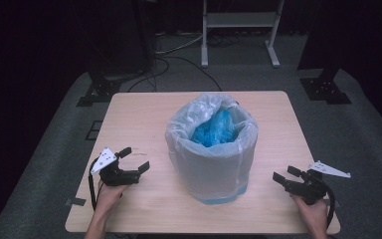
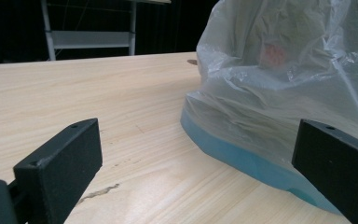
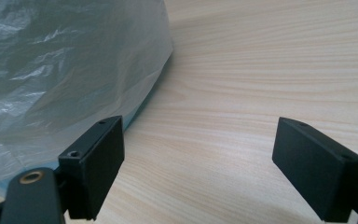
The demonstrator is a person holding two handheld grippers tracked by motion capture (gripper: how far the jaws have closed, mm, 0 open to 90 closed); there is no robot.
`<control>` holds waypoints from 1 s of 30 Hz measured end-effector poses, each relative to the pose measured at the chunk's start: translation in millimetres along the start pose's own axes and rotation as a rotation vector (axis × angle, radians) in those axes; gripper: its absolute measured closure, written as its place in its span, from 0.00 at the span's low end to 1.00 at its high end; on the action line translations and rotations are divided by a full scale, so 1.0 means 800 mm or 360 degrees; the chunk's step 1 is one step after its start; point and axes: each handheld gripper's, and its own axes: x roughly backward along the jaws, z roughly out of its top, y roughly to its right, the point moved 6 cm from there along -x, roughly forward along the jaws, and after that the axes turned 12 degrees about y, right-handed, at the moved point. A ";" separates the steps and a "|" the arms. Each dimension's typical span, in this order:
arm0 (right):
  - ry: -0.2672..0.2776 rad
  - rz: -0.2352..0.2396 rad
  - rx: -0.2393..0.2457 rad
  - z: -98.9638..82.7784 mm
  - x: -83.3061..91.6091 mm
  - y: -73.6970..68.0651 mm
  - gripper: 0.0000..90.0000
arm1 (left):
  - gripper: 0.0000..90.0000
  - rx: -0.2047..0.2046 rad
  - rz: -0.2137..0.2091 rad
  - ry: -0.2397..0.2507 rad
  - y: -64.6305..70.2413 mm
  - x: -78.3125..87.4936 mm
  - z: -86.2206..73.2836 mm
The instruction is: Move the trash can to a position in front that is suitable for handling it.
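Observation:
A blue bin (image 1: 213, 172) lined with a translucent white plastic bag (image 1: 199, 117) stands upright in the middle of the wooden table (image 1: 139, 107); crumpled blue material (image 1: 214, 128) lies inside. My left gripper (image 1: 135, 160) is held low over the table left of the bin, open, jaws empty, pointing toward it. My right gripper (image 1: 283, 174) is right of the bin, open and empty, pointing at it. In the left gripper view the bag (image 2: 279, 60) and the bin's blue base (image 2: 242, 156) lie ahead on the right. In the right gripper view the bag (image 3: 60, 65) lies ahead on the left.
Dark carpet surrounds the table. A white metal stand (image 1: 238, 30) and black stand bases (image 1: 323, 87) with cables sit on the floor beyond the far edge. Bare tabletop lies on both sides of the bin.

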 end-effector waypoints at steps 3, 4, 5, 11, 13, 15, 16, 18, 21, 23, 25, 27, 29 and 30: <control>-0.0026 0.0021 0.0022 0.003 -0.006 -0.004 0.17 | 0.00 0.0003 0.0013 0.0013 -0.002 0.003 0.002; -0.0041 0.0036 0.0035 0.005 -0.011 -0.007 0.17 | 0.00 0.0001 0.0013 0.0014 -0.002 0.003 0.003; -0.0049 0.0061 0.0055 0.012 -0.019 -0.013 0.17 | 0.00 0.0000 0.0019 0.0014 -0.003 0.003 0.004; -0.0063 0.0116 0.0140 0.043 -0.048 -0.025 0.17 | 0.00 0.0009 0.0026 0.0026 -0.005 0.005 0.005; -0.0064 0.0124 0.0137 0.046 -0.052 -0.026 0.17 | 0.00 0.0008 0.0029 0.0029 -0.006 0.005 0.006; -0.0062 0.0150 0.0149 0.060 -0.069 -0.031 0.17 | 0.00 0.0017 0.0038 0.0038 -0.008 0.008 0.008; -0.0062 0.0150 0.0149 0.060 -0.069 -0.031 0.17 | 0.00 0.0020 0.0041 0.0042 -0.010 0.008 0.008; -0.0070 0.0165 0.0166 0.067 -0.082 -0.036 0.17 | 0.00 0.0029 0.0053 0.0041 -0.013 0.010 0.008; -0.0084 0.0190 0.0207 0.077 -0.102 -0.047 0.17 | 0.00 0.0026 0.0059 0.0041 -0.016 0.011 0.009; -0.0086 0.0198 0.0213 0.078 -0.107 -0.049 0.17 | 0.00 0.0028 0.0064 0.0048 -0.018 0.012 0.012; -0.0103 0.0222 0.0231 0.081 -0.122 -0.058 0.17 | 0.00 0.0030 0.0072 0.0052 -0.021 0.013 0.015; -0.0121 0.0240 0.0238 0.081 -0.129 -0.062 0.17 | 0.00 0.0033 0.0070 0.0057 -0.023 0.014 0.018; -0.0123 0.0254 0.0237 0.081 -0.132 -0.066 0.17 | 0.00 0.0036 0.0070 0.0071 -0.025 0.017 0.024; -0.0125 0.0267 0.0245 0.082 -0.138 -0.070 0.17 | 0.00 0.0051 0.0058 0.0087 -0.024 0.019 0.028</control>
